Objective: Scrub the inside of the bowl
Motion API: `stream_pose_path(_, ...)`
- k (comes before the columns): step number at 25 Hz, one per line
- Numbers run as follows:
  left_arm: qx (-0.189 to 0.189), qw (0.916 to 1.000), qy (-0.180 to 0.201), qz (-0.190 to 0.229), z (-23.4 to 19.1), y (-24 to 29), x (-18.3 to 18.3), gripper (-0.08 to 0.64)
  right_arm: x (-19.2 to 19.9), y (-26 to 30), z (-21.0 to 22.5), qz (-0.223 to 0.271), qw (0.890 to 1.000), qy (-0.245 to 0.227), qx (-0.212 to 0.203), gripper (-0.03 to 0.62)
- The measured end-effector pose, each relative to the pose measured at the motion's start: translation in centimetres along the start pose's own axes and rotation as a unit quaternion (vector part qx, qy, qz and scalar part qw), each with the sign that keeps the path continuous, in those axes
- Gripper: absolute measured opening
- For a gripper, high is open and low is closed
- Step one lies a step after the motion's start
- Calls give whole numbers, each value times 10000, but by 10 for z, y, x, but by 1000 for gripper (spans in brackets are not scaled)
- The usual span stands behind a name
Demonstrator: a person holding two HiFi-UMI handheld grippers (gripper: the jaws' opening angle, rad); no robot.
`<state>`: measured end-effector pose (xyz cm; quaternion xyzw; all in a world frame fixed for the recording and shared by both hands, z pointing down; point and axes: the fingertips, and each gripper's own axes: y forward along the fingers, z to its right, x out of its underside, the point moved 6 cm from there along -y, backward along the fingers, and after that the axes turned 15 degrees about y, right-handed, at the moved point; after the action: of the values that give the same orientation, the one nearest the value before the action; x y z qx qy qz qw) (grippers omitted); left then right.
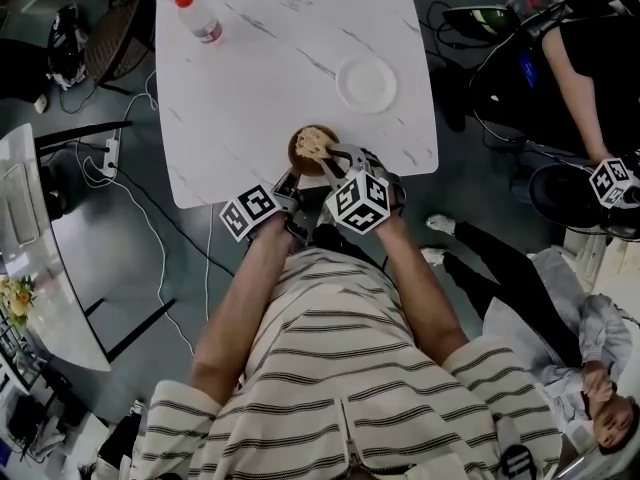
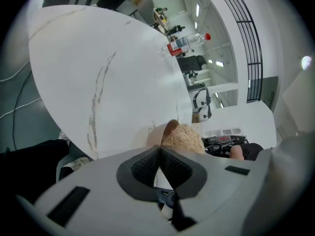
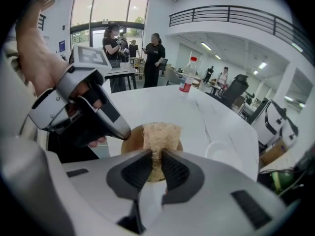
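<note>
Bowl (image 1: 297, 147) sits near the table's (image 1: 270, 78) front edge, just ahead of you. Your left gripper (image 2: 160, 149) has its jaws closed tight on the bowl's rim at the left side. Your right gripper (image 3: 157, 154) is clamped on a straw-coloured scrubber (image 3: 160, 132) that rests inside the bowl. Farther back on the table stand a white plate (image 1: 366, 82) and a red-capped bottle (image 1: 198, 15)

Bright daylight enters through tall windows (image 3: 110, 14) beyond the right hand-held gripper (image 3: 157, 151); both gripper views warp toward black corners; the head view looks dimmer.
</note>
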<state>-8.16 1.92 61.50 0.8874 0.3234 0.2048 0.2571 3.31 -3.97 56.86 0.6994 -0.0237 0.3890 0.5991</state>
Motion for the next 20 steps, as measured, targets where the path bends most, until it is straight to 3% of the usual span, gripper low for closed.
stream_pose_path(4,4,10000,9,-5,0,0,0,8,0,3,4,165,9994,294,96,63)
stream_pose_path(7,10,10000,31,-20,0,1,1,8,1,4,12,321,9939,1050,125,63)
stream_pose_path(10,26,10000,77,-17,1,1,1,8,3,4,18,437,9804,1918,55,63)
stream_pose_path(13,36,10000,84,-7,1,1,1,8,6,4,22,585,9604,2723,-115,63)
stream_pose_path(17,59,9999,92,-22,2,2,3,8,9,6,26,727,9144,3957,-438,61)
stream_pose_path(20,59,9999,112,-27,3,1,3,8,7,7,23,742,8976,4314,-526,61)
